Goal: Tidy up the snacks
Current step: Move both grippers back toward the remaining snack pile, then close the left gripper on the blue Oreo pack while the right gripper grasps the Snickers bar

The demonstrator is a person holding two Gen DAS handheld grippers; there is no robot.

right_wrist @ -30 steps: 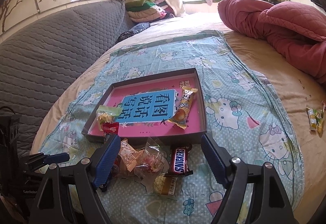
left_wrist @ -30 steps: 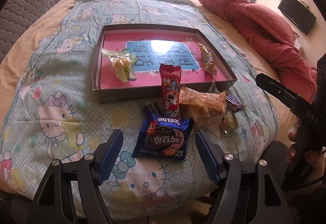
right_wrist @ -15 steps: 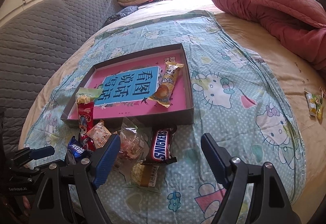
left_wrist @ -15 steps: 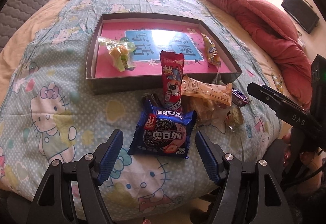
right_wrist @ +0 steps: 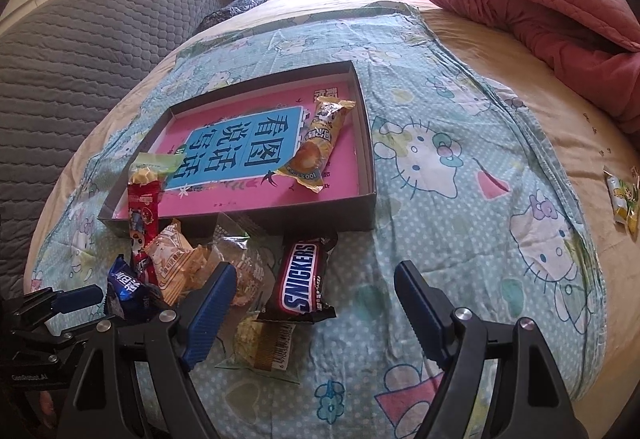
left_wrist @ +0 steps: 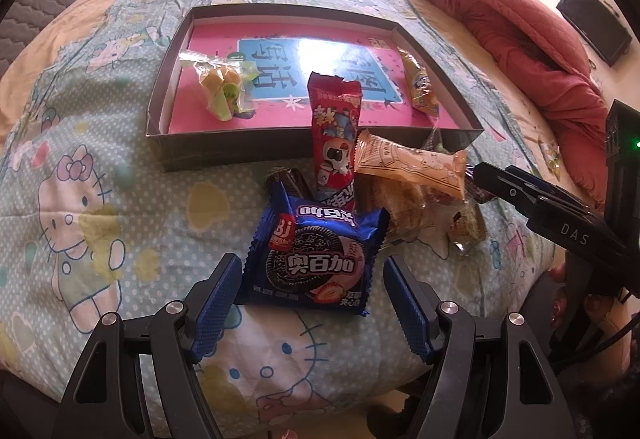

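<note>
The blue Oreo packet (left_wrist: 310, 261) lies flat on the Hello Kitty blanket (left_wrist: 100, 207) at lower centre, straddled by the wide, empty left gripper (left_wrist: 312, 303). It is judged light, crinkly and slippery, its biscuits breakable; a gentle hold across its side edges is advised. The right gripper (right_wrist: 310, 313), likewise wide and empty, is seen over the Snickers bar (right_wrist: 302, 279), below the box lid (right_wrist: 368, 199).
</note>
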